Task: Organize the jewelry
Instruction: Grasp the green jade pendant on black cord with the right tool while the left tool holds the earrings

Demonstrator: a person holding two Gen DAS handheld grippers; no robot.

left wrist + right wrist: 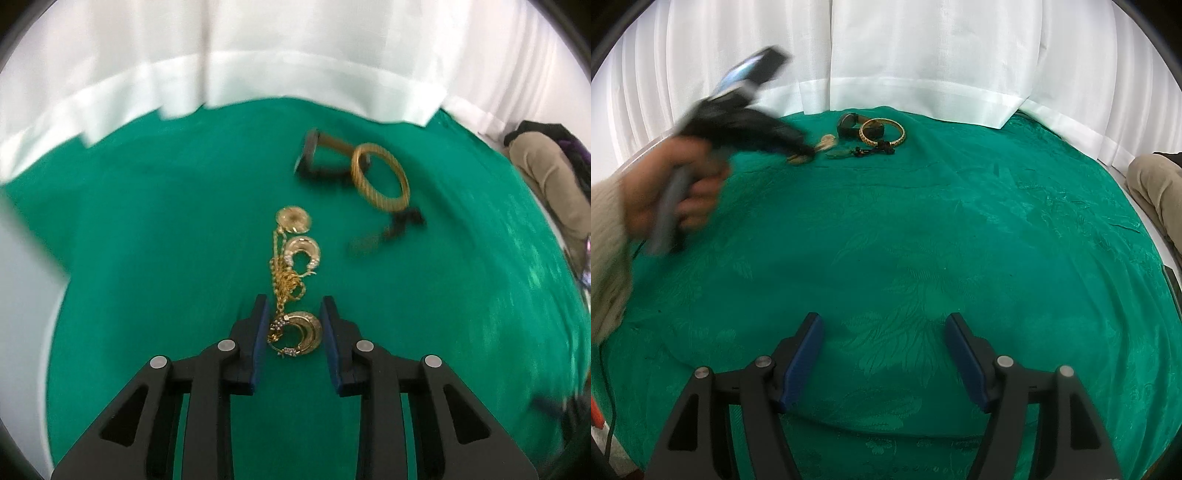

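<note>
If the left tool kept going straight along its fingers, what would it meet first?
Most likely the gold crescent earring, already lying between the left tool's fingers on the green cloth; the tangled gold chain lies just beyond. Depth is uncertain.

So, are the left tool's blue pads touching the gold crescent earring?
Apart. The left wrist view shows green cloth between each of the left tool pads and the gold crescent earring.

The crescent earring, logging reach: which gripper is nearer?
Left. The left gripper straddles the crescent earring; the right gripper hovers over bare green cloth, far from it.
</note>
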